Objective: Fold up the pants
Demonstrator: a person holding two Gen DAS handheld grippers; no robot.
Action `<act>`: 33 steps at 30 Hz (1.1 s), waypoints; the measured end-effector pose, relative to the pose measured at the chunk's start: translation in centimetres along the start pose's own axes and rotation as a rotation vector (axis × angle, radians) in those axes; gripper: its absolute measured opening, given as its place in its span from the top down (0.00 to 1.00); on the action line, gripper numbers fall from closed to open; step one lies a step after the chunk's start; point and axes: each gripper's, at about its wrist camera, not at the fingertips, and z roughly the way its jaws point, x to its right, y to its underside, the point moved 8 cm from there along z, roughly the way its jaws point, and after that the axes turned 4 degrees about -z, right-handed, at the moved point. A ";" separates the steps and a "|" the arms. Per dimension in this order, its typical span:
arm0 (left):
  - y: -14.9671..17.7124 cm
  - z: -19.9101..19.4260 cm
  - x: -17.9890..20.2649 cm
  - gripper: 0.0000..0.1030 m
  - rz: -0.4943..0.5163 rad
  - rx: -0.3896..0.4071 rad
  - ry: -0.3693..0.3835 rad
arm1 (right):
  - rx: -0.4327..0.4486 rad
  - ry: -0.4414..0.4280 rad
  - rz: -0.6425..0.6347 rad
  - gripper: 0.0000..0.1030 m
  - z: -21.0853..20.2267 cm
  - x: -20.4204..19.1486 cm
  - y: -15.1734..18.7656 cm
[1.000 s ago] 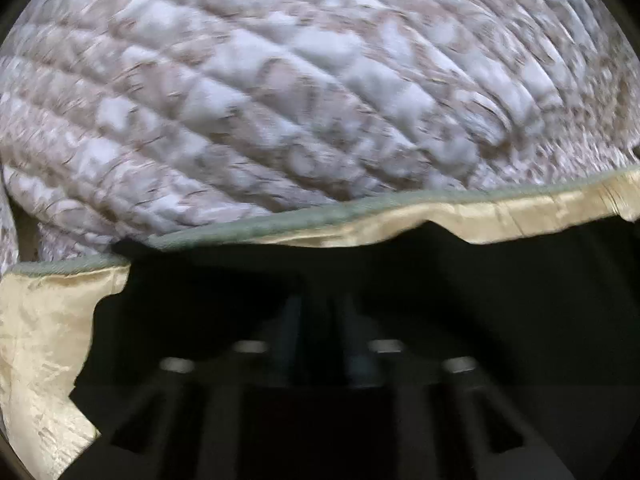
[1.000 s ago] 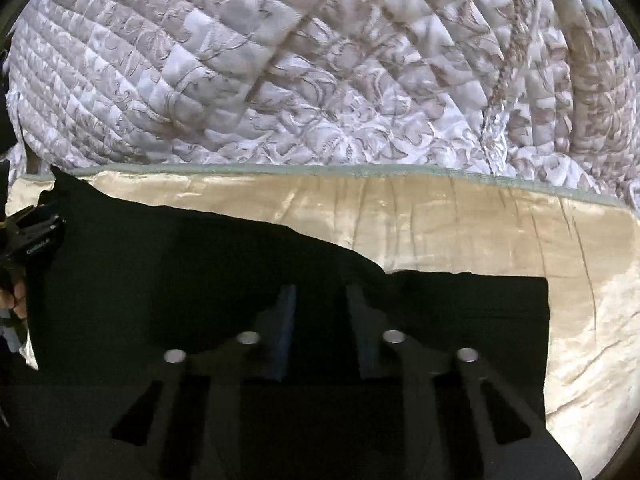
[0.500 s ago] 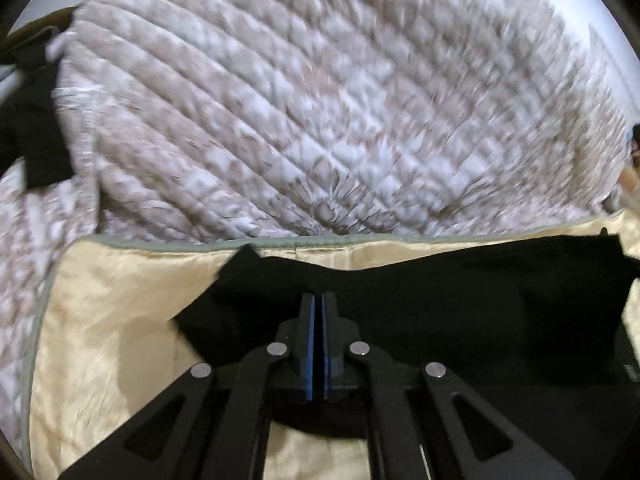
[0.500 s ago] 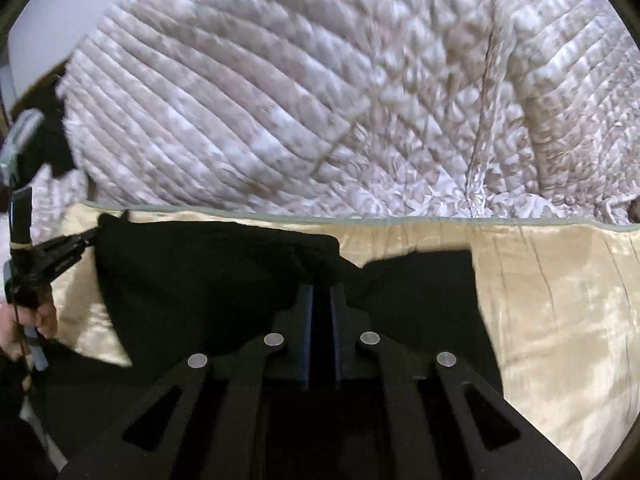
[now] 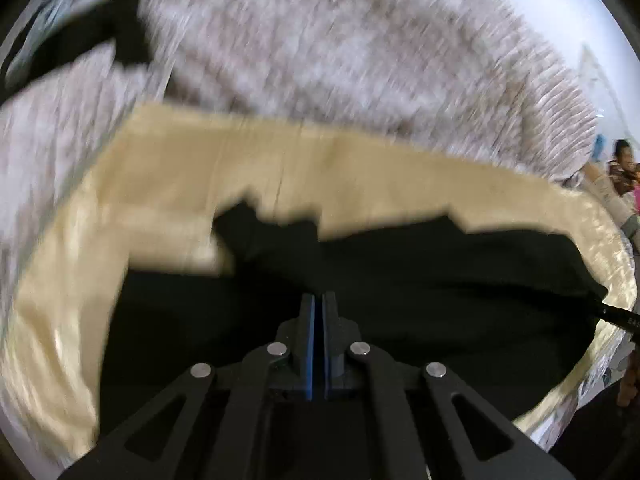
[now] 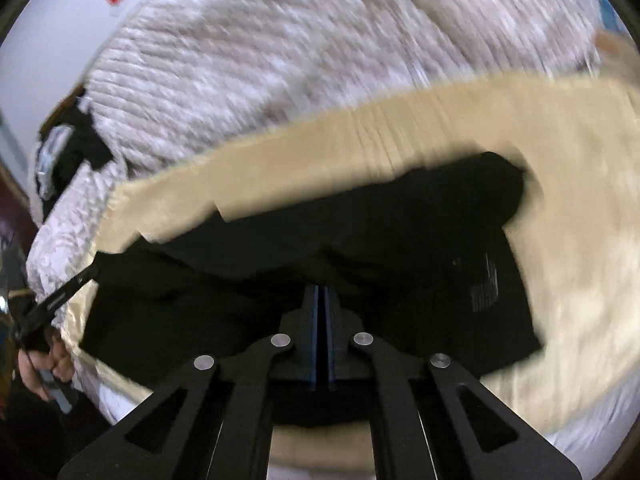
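On cream satin sheet (image 5: pixel 168 184), black pants (image 5: pixel 420 280) spread, quilt (image 5: pixel 320 40) behind

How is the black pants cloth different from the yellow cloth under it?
The pants are black; the yellow cloth is pale and shiny. The pants are bunched and folded over; the yellow cloth is spread flat. The pants lie on top; the yellow cloth lies beneath, reaching past them. Both are soft fabric on the quilt.

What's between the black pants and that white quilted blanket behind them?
A band of shiny cream satin fabric separates the black pants from the white quilted blanket; both wrist views show it.
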 end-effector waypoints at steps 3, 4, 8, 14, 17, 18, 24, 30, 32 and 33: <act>2.2 0.1 -1.1 0.95 -0.040 -0.063 -0.016 | -0.074 0.017 0.109 0.98 0.8 2.3 2.7; 2.6 -0.3 -1.4 0.95 -0.060 -0.062 -0.012 | -0.076 0.005 0.130 0.97 0.7 2.5 2.9; 1.5 -2.1 -1.8 0.90 -0.086 -0.007 -0.023 | -0.020 -0.012 0.178 0.61 -0.8 3.3 2.8; -2.5 -1.5 0.2 0.52 -0.039 0.053 -0.021 | 0.042 -0.086 0.291 0.42 -1.4 3.9 2.4; -4.2 1.0 0.9 0.51 0.000 0.035 -0.042 | 0.070 -0.108 0.354 0.42 -1.8 4.4 2.4; -4.6 2.0 1.0 0.51 0.011 0.024 -0.052 | 0.081 -0.118 0.381 0.42 -2.0 4.8 2.3; -5.3 6.0 0.2 0.51 0.013 -0.038 -0.079 | 0.115 -0.088 0.473 0.42 -1.8 7.3 1.6; -4.7 7.1 -0.5 0.51 0.012 -0.054 -0.084 | 0.129 -0.063 0.504 0.42 -0.5 8.6 0.8; -4.7 7.0 -0.1 0.59 0.039 -0.043 -0.089 | 0.123 -0.037 0.483 0.49 -0.2 8.6 0.9; -4.7 7.1 0.2 0.62 0.059 -0.041 -0.090 | 0.113 -0.020 0.475 0.60 0.0 8.7 1.1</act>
